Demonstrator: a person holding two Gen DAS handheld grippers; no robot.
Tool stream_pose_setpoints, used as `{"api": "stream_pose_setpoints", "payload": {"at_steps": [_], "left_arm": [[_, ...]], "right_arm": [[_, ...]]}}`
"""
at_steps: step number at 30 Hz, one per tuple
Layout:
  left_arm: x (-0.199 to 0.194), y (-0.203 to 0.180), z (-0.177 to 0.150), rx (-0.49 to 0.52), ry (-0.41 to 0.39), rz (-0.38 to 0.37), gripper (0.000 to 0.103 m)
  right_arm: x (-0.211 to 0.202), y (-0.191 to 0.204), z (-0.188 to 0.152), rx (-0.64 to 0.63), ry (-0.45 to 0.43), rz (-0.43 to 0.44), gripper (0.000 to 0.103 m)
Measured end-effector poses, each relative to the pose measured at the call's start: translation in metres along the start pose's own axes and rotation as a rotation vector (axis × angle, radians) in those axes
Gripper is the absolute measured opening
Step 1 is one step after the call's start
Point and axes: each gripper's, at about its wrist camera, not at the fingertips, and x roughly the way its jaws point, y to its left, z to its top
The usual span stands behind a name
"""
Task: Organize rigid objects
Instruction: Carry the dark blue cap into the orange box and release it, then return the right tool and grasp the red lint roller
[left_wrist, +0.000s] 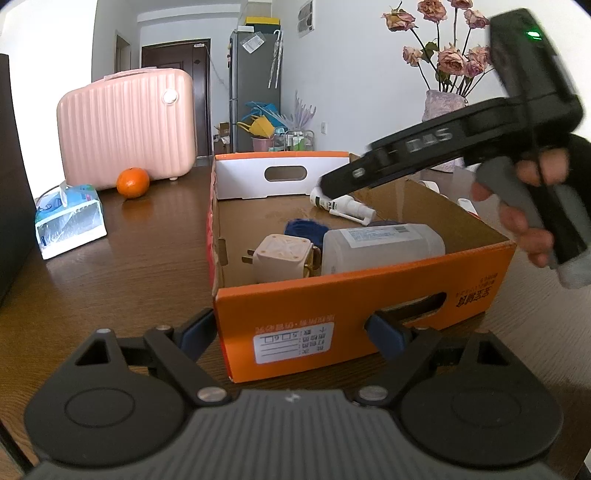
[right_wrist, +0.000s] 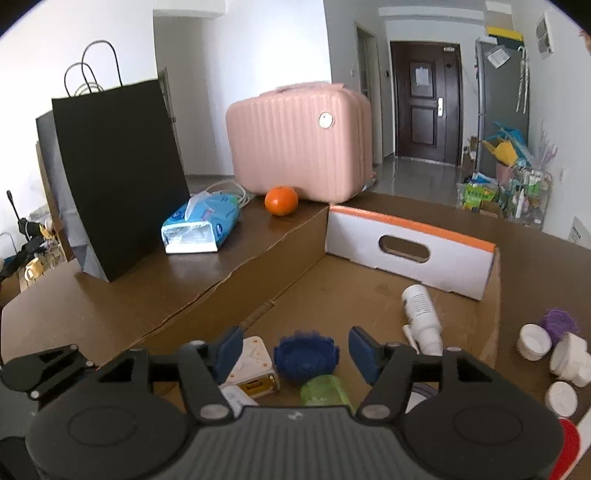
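Observation:
An open orange cardboard box (left_wrist: 332, 295) stands on the brown table. It holds a cream plug adapter (left_wrist: 282, 258), a blue ridged cap (left_wrist: 304, 229), a translucent bottle (left_wrist: 380, 247) and a white spray bottle (left_wrist: 343, 206). My left gripper (left_wrist: 291, 332) is open, low at the box's near wall. My right gripper (right_wrist: 295, 350) is open and empty above the box, over the blue cap (right_wrist: 306, 354), the adapter (right_wrist: 251, 365), a green item (right_wrist: 323, 391) and the spray bottle (right_wrist: 421, 314). The right tool (left_wrist: 461, 155) shows in the left view.
A pink case (right_wrist: 299, 140), an orange (right_wrist: 280, 199), a tissue pack (right_wrist: 201, 225) and a black paper bag (right_wrist: 114, 173) stand left of the box. White caps (right_wrist: 533, 341), a purple cap (right_wrist: 557, 325) and a white fitting (right_wrist: 570, 358) lie right of it. A flower vase (left_wrist: 443, 103) is behind.

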Motion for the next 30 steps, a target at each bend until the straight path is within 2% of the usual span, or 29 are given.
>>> {"api": "stream_pose_setpoints", "payload": {"at_steps": [3,10,18,24,30], "left_arm": [[0.0,0.0,0.0,0.001,0.0,0.001,0.089],[0.0,0.0,0.0,0.001,0.0,0.001,0.089],[0.001,0.0,0.0,0.002,0.0,0.002,0.089],[0.001,0.0,0.0,0.004,0.0,0.003,0.089],[0.001,0.0,0.0,0.005,0.001,0.004,0.089]], "right_arm": [[-0.023,-0.006,-0.006,0.001,-0.05,-0.036,0.074],[-0.086,-0.035,-0.03,0.027,-0.11,-0.152,0.074],[-0.141,-0.06,-0.083,0.044,-0.098,-0.245,0.074],[-0.156,-0.089,-0.12,0.167,-0.084,-0.302,0.074],[-0.145,-0.111,-0.124,0.258,-0.086,-0.348,0.075]]}}
